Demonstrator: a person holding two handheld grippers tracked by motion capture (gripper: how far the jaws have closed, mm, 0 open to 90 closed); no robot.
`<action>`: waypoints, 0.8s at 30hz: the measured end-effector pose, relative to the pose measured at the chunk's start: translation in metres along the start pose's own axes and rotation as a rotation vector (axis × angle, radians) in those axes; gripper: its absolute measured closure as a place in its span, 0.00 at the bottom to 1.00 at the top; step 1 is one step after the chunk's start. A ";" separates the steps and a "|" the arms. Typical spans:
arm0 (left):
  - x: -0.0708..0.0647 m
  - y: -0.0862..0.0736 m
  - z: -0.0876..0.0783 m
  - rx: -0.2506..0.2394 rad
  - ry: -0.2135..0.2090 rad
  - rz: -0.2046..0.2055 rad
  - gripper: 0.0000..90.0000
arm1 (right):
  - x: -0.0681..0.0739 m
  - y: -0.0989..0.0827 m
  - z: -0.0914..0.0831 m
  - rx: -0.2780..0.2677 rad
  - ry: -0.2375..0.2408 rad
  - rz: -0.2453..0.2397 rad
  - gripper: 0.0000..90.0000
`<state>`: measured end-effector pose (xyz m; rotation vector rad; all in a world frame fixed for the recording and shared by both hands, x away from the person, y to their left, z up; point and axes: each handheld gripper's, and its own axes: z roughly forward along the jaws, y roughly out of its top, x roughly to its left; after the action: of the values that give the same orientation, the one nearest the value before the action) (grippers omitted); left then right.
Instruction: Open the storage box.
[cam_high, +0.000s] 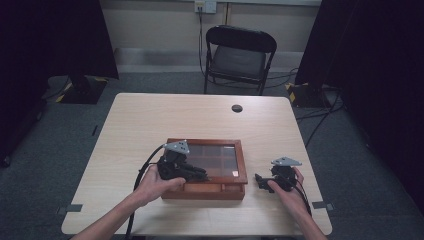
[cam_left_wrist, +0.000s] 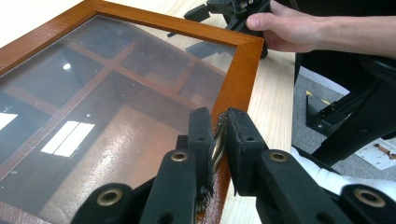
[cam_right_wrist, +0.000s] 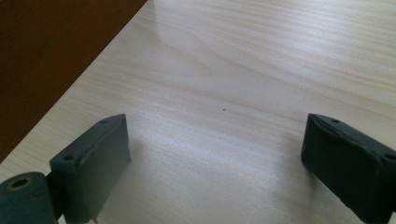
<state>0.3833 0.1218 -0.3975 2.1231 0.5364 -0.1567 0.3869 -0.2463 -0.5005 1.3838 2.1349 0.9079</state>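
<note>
1. High view: a wooden display box with a glass lid (cam_high: 206, 167) lies flat on the pale worktop (cam_high: 150, 120), nearer the person's edge. Its long axis runs left to right, with its front wall facing the person. The left claw (cam_high: 200, 176) reaches over the box's front left part, and the left hand (cam_high: 152, 184) and its cable hide that corner. The right claw (cam_high: 260, 179) sits on the worktop just right of the box, apart from it, held by the right hand (cam_high: 285, 187). Its jaws are too small here to judge. A folding chair (cam_high: 239, 57) stands beyond the worktop.

2. Left gripper view: the left claw (cam_left_wrist: 219, 140) is clamped on a small metal latch (cam_left_wrist: 217, 140) at the lid's frame (cam_left_wrist: 243, 70). The latch is mostly hidden between the jaws, so its shape is hard to make out. Reflections on the glass blur the wooden dividers (cam_left_wrist: 93, 74) beneath. The right hand (cam_left_wrist: 285, 28) and its gripper appear past the far corner, cut off by the top edge.

3. Right gripper view: the right claw (cam_right_wrist: 215, 158) stands wide apart over bare worktop (cam_right_wrist: 243, 60), holding nothing. A dark brown side of the box (cam_right_wrist: 46, 51) fills the upper left corner, cropped.
</note>
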 end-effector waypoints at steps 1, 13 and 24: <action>0.000 0.001 0.000 -0.003 0.001 0.001 0.90 | 0.000 0.000 0.000 0.001 0.000 -0.001 0.08; -0.001 0.005 -0.005 -0.025 0.016 -0.007 0.90 | 0.000 0.000 0.000 0.001 -0.001 0.003 0.08; 0.000 0.015 -0.013 -0.041 0.016 -0.006 0.89 | 0.000 0.000 0.001 0.001 -0.003 0.000 0.08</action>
<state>0.3883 0.1249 -0.3787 2.0846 0.5509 -0.1308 0.3876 -0.2461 -0.5006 1.3843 2.1333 0.9048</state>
